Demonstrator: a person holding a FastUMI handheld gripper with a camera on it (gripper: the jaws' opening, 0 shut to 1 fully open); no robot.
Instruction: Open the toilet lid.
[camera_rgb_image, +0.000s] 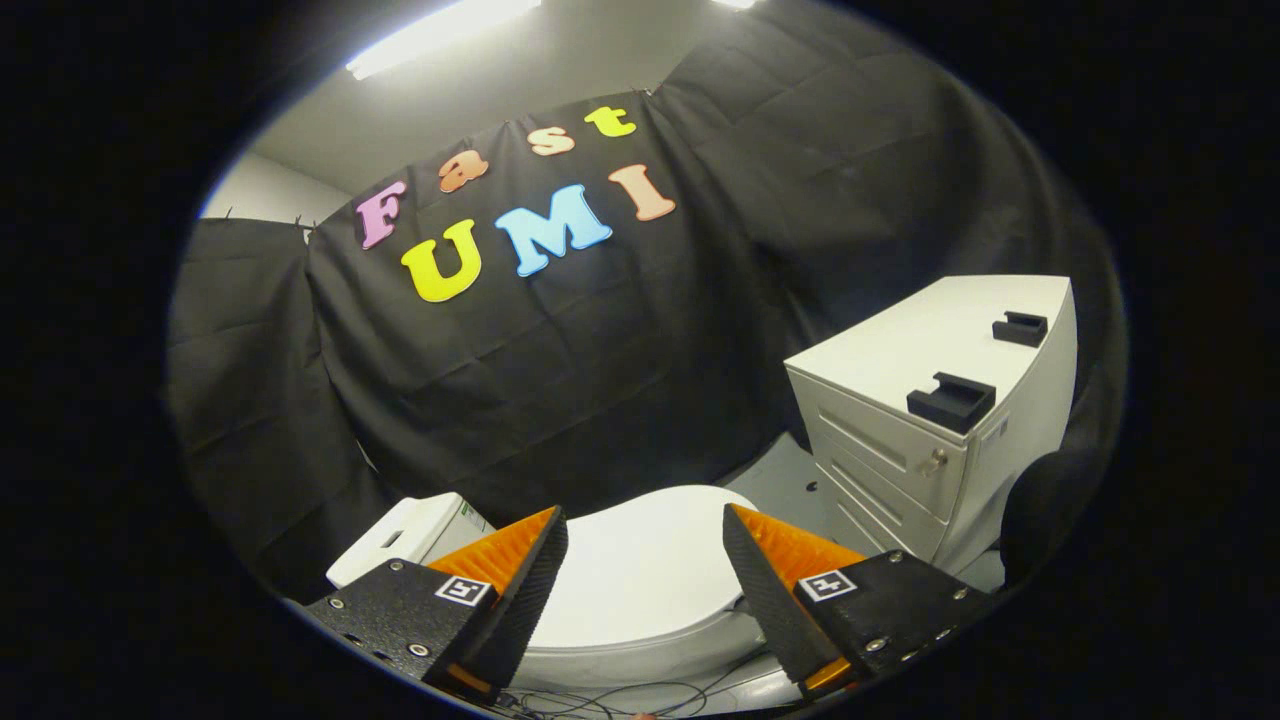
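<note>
Black cloth walled the booth behind a grey floor (775, 480). At far left sat the tank (410, 535); right of it, the lid (640, 570) lay shut on the bowl, seen between and just beyond the tool's (645, 560) fingers, which stood apart and held nothing. The lid looked like stiff, smooth, light plastic, likely slippery and hinged at the tank end; its near edge seemed the best place to hook under and lift. A white drawer cabinet (900, 440) stood at right.
</note>
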